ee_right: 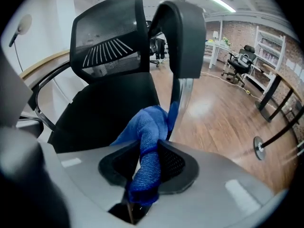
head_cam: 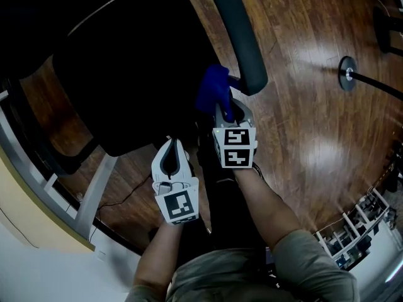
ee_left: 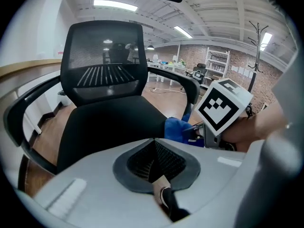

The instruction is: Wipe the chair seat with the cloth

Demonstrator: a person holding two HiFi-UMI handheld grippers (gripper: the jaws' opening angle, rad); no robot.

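The black chair seat (head_cam: 126, 87) fills the upper left of the head view, and its right armrest (head_cam: 242, 36) runs along its far side. My right gripper (head_cam: 225, 109) is shut on a blue cloth (head_cam: 213, 90) at the seat's right edge, just under the armrest. In the right gripper view the cloth (ee_right: 147, 127) bunches out of the jaws (ee_right: 149, 160) over the seat (ee_right: 104, 113). My left gripper (head_cam: 171, 151) hovers by the seat's near edge, left of the right one. Its pads (ee_left: 153, 158) meet with nothing between them, and the cloth (ee_left: 178, 128) shows to its right.
The mesh backrest (ee_left: 104, 61) stands at the seat's far end. Wooden floor (head_cam: 302, 124) lies to the right, with a round stand base (head_cam: 347, 73) on it. A desk frame (head_cam: 94, 194) runs along the left and shelving (head_cam: 352, 231) stands at the lower right.
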